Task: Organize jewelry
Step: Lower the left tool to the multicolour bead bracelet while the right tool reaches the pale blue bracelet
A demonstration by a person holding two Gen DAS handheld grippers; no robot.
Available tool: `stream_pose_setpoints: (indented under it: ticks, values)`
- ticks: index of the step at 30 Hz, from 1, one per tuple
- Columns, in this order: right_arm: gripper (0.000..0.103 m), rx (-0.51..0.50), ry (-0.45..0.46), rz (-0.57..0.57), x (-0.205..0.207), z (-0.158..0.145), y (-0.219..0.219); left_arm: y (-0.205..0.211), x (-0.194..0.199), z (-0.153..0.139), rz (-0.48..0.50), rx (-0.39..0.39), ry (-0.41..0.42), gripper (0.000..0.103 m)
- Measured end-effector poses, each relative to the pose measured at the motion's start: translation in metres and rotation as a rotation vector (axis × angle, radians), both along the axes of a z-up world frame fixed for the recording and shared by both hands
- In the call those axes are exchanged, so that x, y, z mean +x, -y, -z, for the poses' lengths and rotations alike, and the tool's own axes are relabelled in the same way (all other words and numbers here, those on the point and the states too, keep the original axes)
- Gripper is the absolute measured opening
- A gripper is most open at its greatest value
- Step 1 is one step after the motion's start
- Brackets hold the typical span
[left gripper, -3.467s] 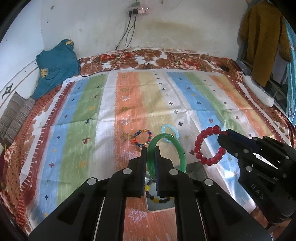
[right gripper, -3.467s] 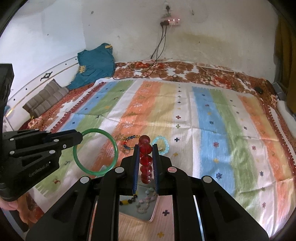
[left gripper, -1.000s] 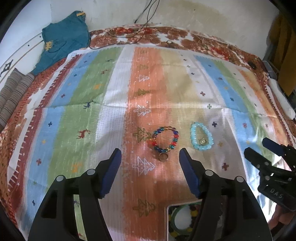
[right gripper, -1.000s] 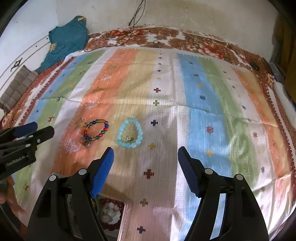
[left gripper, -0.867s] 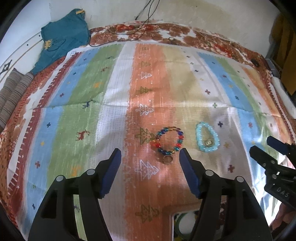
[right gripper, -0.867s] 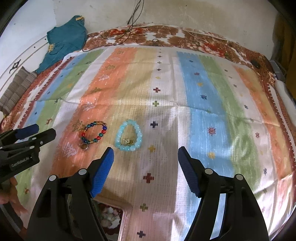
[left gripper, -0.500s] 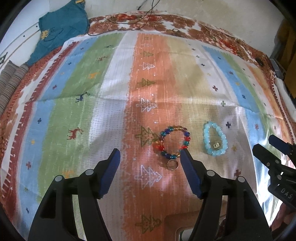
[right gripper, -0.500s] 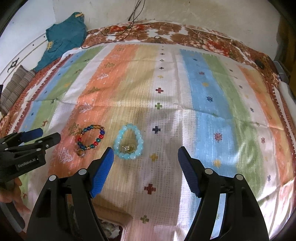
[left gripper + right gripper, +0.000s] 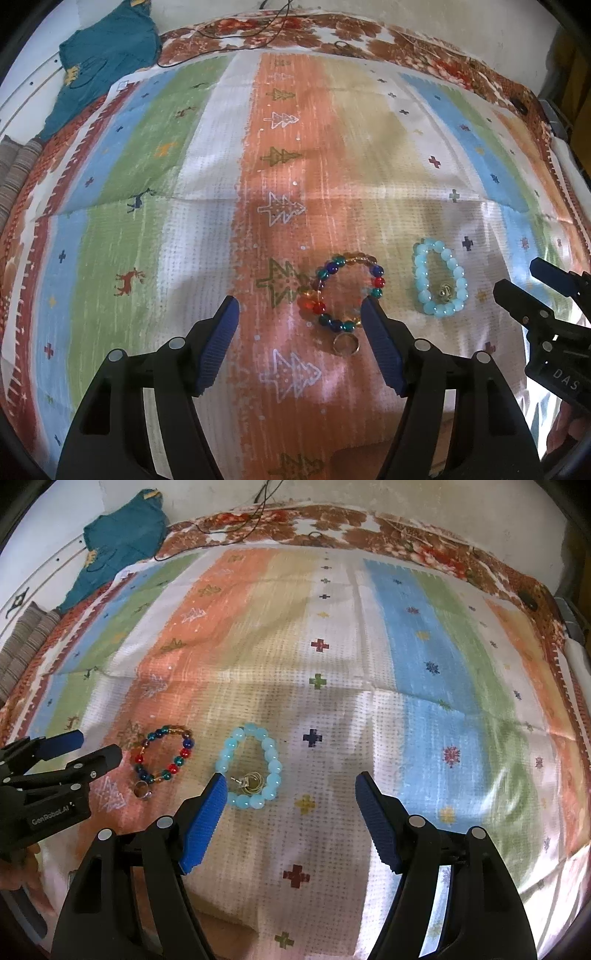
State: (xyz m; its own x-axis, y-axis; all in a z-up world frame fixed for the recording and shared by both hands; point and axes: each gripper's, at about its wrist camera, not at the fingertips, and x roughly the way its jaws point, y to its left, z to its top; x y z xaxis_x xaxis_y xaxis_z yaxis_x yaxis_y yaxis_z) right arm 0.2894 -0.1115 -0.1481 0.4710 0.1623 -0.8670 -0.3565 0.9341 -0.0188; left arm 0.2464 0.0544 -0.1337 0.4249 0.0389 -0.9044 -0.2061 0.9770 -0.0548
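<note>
A multicoloured bead bracelet (image 9: 345,291) lies on the striped cloth (image 9: 207,236), with a small gold ring (image 9: 346,345) just in front of it. A pale blue bead bracelet (image 9: 439,282) with a small metal charm inside it lies to the right. My left gripper (image 9: 301,328) is open and empty, its right finger close to the multicoloured bracelet. My right gripper (image 9: 290,801) is open and empty, its left finger (image 9: 207,816) beside the pale blue bracelet (image 9: 253,770). The multicoloured bracelet (image 9: 166,753) and ring (image 9: 142,789) also show in the right wrist view.
The striped cloth covers a bed with a floral sheet (image 9: 369,33) at its far edge. A teal garment (image 9: 103,55) lies at the far left, cables (image 9: 258,513) run along the back wall. The right gripper's body (image 9: 550,332) enters at the right of the left wrist view.
Both grippers let go of the green bangle and red bracelet, opened, and moved forward and down toward the two bracelets on the cloth. The tray has left both views.
</note>
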Motion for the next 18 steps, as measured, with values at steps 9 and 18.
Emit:
stream_pose_setpoints:
  ticks: [9,18]
  values:
    - [0.072,-0.041,-0.011,-0.002,0.012,0.017,-0.005,-0.005,0.01,0.014,0.003,0.013,-0.027,0.069]
    - [0.072,-0.046,-0.029,0.011,0.025,0.028,-0.006,0.001,0.02,0.017,0.041,0.046,-0.027,0.069]
